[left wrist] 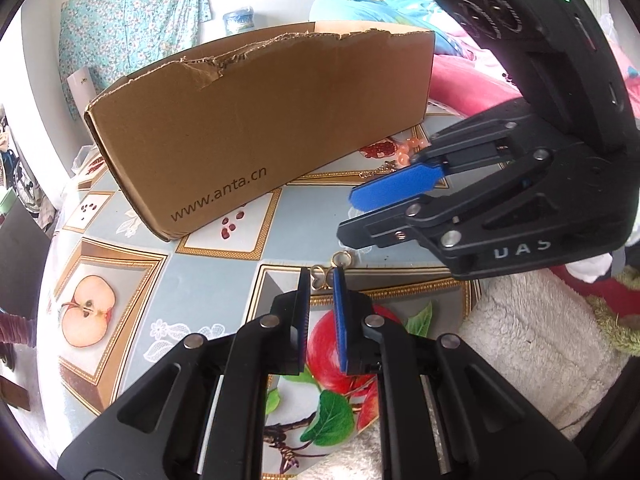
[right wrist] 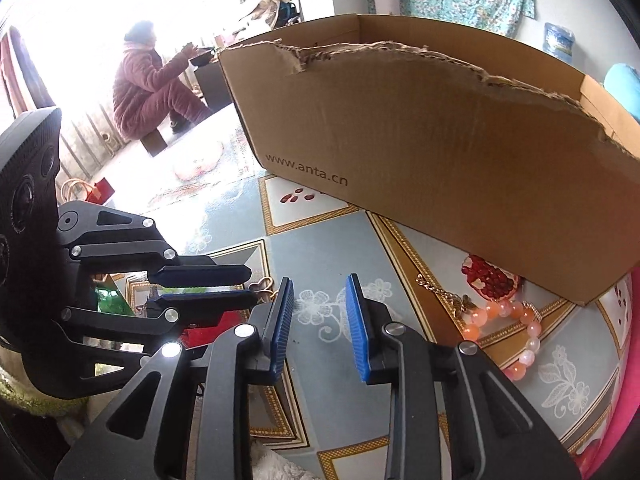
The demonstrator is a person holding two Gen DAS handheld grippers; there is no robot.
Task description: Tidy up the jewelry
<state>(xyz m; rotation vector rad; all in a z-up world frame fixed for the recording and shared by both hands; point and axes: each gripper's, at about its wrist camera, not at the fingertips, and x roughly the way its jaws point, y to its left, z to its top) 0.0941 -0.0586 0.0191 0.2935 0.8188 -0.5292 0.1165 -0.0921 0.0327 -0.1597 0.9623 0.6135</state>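
Note:
A small gold heart-shaped piece with a ring (left wrist: 319, 275) sits pinched between the blue pads of my left gripper (left wrist: 321, 279), just above the fruit-print tablecloth (left wrist: 208, 280). From the right wrist view, the same gold piece (right wrist: 263, 283) pokes out at the tips of the left gripper (right wrist: 254, 285). My right gripper (right wrist: 320, 290) hovers open over the cloth with nothing between its pads. It appears to the right of the left one as the right gripper (left wrist: 347, 216). An orange-pink bead bracelet (right wrist: 516, 328) and a gold chain with pendant (right wrist: 452, 296) lie by the box corner.
A torn-edged brown cardboard box (left wrist: 260, 120) marked www.anta.cn stands open-topped across the back of the table (right wrist: 440, 140). A white fluffy towel (left wrist: 532, 340) lies at the table's near right edge. A person in a padded suit (right wrist: 148, 88) sits far behind.

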